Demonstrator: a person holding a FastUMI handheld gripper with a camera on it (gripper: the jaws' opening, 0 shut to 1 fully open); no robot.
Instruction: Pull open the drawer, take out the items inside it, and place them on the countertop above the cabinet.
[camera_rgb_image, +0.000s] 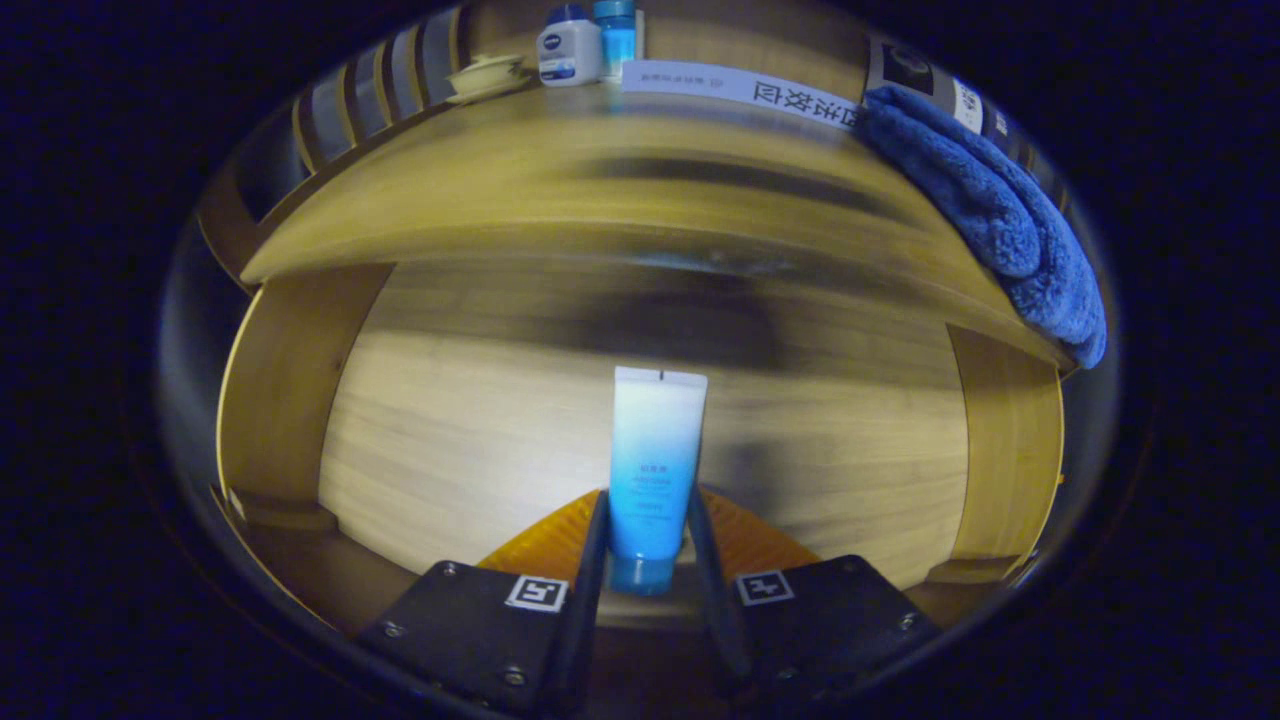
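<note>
You're pinching the white-to-blue plastic tube (655, 465) between the gripper (646, 540); lifting toward twelve o'clock, it's risking clipping the wooden countertop (560, 190).

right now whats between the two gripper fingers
In the gripper view, the blue-and-white tube stands between the gripper's fingers, both pressing its lower part.

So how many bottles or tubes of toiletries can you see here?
3: a blue tube clamped between the gripper fingers over the drawer; a white bottle and blue bottle on the countertop.

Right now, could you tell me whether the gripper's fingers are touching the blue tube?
Touching. The gripper view shows both fingers pressed against the sides of the tube, no gap either side.
</note>
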